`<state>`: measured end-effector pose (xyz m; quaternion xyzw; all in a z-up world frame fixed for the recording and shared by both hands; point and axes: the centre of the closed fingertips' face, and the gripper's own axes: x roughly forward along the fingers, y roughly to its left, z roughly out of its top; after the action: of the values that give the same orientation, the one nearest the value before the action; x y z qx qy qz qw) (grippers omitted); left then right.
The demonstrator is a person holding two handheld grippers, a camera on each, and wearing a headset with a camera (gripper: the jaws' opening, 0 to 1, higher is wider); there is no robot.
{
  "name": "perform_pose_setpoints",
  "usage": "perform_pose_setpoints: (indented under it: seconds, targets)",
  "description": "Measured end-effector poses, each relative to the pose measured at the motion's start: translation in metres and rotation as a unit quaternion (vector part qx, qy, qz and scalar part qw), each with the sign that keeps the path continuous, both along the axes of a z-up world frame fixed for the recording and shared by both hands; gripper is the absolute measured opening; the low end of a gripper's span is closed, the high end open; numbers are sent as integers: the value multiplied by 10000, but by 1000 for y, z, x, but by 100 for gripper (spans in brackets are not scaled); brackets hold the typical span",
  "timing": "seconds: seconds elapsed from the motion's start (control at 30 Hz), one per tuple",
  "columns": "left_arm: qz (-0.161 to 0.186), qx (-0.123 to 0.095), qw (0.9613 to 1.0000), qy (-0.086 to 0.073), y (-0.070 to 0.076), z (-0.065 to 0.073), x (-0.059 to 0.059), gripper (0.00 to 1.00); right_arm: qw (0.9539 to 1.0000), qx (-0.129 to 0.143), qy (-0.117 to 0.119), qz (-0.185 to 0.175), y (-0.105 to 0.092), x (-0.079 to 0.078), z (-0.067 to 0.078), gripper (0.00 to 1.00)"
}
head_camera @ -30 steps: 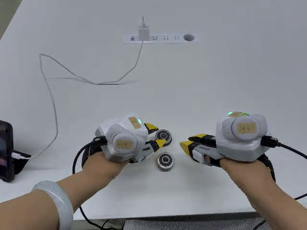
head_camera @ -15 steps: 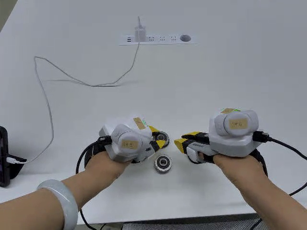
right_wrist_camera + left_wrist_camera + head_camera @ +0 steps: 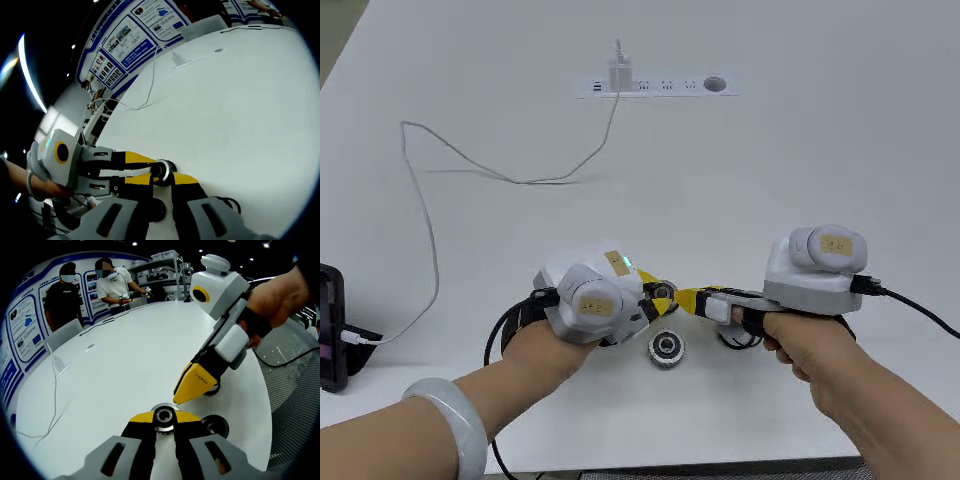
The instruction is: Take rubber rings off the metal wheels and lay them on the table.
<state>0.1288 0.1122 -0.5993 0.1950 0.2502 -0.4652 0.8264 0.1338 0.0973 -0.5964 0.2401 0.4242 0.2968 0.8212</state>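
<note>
1. Left gripper view shows the left gripper (image 3: 165, 415) with its yellow-tipped fingers (image 3: 141, 419) drawn in to a narrow gap. They clamp a metal wheel (image 3: 164, 419) by its two flat faces, which leaves the rim free. The wheel sits low at the table (image 3: 115, 360); I cannot tell whether it rests on the surface or hangs just above it.
2. The right gripper (image 3: 194, 384) reaches in from the side, and its yellow tip is at the rim of the held wheel, touching it or very nearly so.
3. In the right gripper view, one yellow finger (image 3: 186, 178) lies right beside that rim. The fingers look slightly parted, but I cannot tell whether they have pinched anything.
4. A second wheel (image 3: 666, 347) lies flat on the table just in front of both grippers. Its dark outer band, probably its rubber ring (image 3: 653, 348), looks to be in place.
5. The step in hand appears to be peeling the ring off the held wheel, so the task looks to be near its start.
6. To do it well:
   - The left grip should stay firm on the faces so the wheel cannot spin or slip.
   - The right fingers should catch only the soft edge of the ring, not the metal.
   - The ring should then be rolled sideways off the rim rather than pulled straight out.
7. A stretched ring may snap back or flick away, so working low over the table seems wise.
</note>
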Motion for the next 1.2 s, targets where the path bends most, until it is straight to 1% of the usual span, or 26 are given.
perform_pose_setpoints:
  seconds: [0.03, 0.07, 0.17, 0.27, 0.3, 0.37, 0.43, 0.5, 0.57, 0.7, 0.8, 0.9, 1.0, 1.13, 1.2]
  targets:
    - [7, -3, 10000, 0, 0, 0, 0, 13, 10000, 15, 46, -13, -1, 1, -2, 16]
    - [12, -3, 10000, 1, 0, 0, 0, 13, 10000, -57, 56, 24, -1, 1, -5, 16]
    - [25, -9, 10000, 2, 0, 0, 0, 13, 9998, -93, 148, 64, -1, 0, -11, 17]
    - [25, -12, 10000, 5, 0, -1, 0, 13, 9995, 111, 286, -40, 1, -1, -13, 18]
    - [21, -12, 10000, 3, 0, -1, 0, 13, 9993, 195, 298, -94, 2, -1, -12, 19]
    - [26, -16, 10000, 6, 0, -1, 0, 13, 9989, 261, 351, -140, 2, -1, -13, 20]
    - [26, -18, 10000, 10, 0, -1, 0, 13, 9989, 271, 352, -151, 3, -3, -14, 21]
    - [38, -28, 10000, 15, 0, -1, 0, 13, 9983, 361, 398, -216, 2, -1, -16, 22]
    - [48, -37, 10000, 16, 0, -1, 1, 13, 9975, 478, 451, -252, 4, -1, -14, 22]
    - [68, -49, 10000, 17, 0, -1, 1, 13, 9955, 679, 583, -319, 5, 1, -16, 23]
    - [82, -55, 9999, 23, 0, -1, 1, 12, 9949, 725, 605, -349, 6, 2, -17, 23]
    - [79, -65, 9999, 24, 0, 0, 1, 12, 9947, 775, 612, -295, 8, 1, -15, 25]
    - [77, -62, 9999, 23, 0, 0, 2, 12, 9945, 845, 571, -216, 10, -2, -9, 24]
    - [77, -68, 9999, 20, 0, 0, 2, 12, 9955, 784, 505, -169, 9, 0, -11, 25]
    - [72, -72, 9999, 23, 0, 0, 2, 12, 9968, 675, 407, -102, 9, -1, -11, 26]
